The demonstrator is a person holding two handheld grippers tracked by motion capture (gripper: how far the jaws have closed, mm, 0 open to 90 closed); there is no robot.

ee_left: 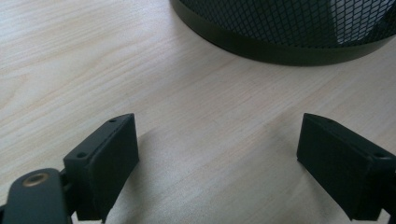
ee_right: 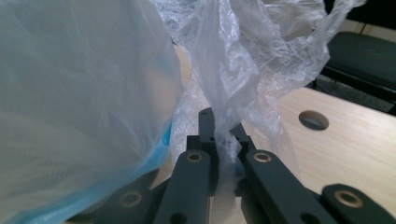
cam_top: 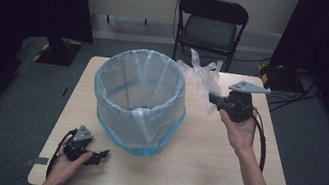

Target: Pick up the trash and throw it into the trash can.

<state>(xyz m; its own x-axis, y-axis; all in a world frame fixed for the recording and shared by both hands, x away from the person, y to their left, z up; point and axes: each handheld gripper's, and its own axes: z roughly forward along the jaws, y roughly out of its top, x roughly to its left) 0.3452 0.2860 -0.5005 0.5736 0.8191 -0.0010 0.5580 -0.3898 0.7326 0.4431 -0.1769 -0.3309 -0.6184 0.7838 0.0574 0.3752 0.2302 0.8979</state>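
A round bin (cam_top: 140,99) lined with a translucent blue-white bag stands mid-table; its black mesh base (ee_left: 299,32) shows in the left gripper view. To its right, my right gripper (cam_top: 213,98) is shut on a clear crumpled plastic bag (cam_top: 202,76), held just above the table beside the bin's rim. In the right gripper view the plastic bag (ee_right: 243,70) rises from between the closed jaws (ee_right: 223,135), with the lined bin wall (ee_right: 79,102) close on the left. My left gripper (cam_top: 100,157) rests on the table in front of the bin, open (ee_left: 217,161), with bare wood between its jaws.
The light wooden table (cam_top: 201,164) has free room at its front and right. A round hole (ee_right: 313,120) in the tabletop lies near the right gripper. A black folding chair (cam_top: 210,26) stands behind the table. Dark curtains flank both sides, with cables on the floor at right.
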